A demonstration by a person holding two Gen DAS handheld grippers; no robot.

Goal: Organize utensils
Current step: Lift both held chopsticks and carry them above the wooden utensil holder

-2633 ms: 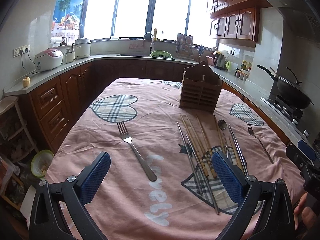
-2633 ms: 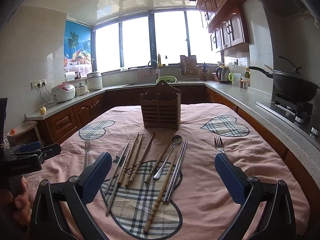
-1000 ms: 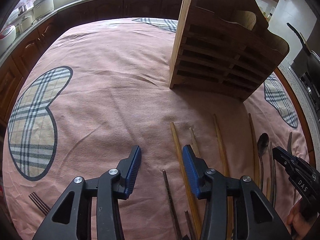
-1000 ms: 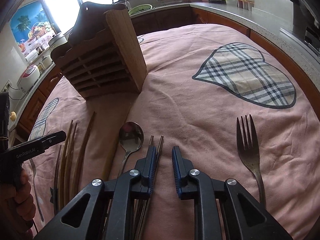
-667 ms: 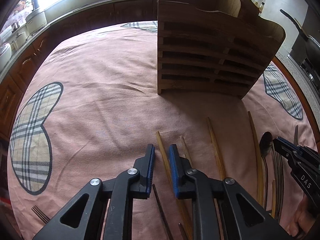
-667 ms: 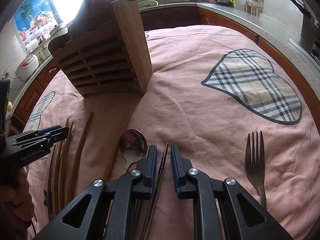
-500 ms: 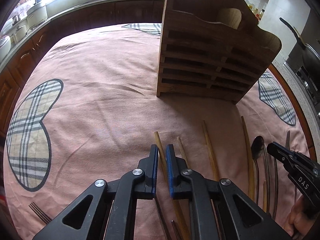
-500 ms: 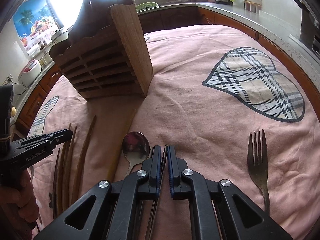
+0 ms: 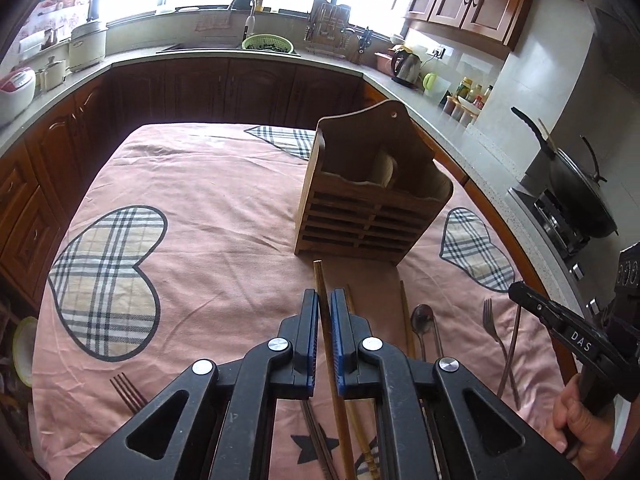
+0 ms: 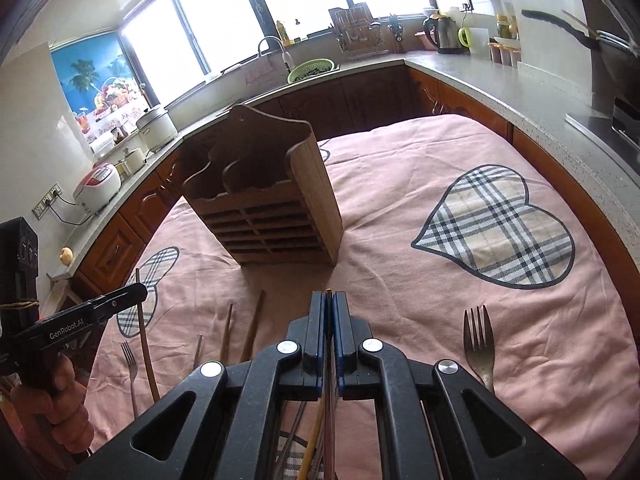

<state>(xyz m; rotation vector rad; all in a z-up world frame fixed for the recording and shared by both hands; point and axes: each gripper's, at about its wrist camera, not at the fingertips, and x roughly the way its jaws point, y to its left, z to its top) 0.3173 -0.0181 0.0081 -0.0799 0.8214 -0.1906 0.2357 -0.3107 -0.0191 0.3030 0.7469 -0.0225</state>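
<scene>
The left tool is clamped on a wooden chopstick, whose tip projects past the blue pads toward the wooden utensil holder. The right tool is closed on a thin metal chopstick, of which only the tip shows between the pads. The holder stands upright on the pink cloth covering the bench. A spoon, a fork and further wooden chopsticks lie flat on the cloth in front of the holder.
</scene>
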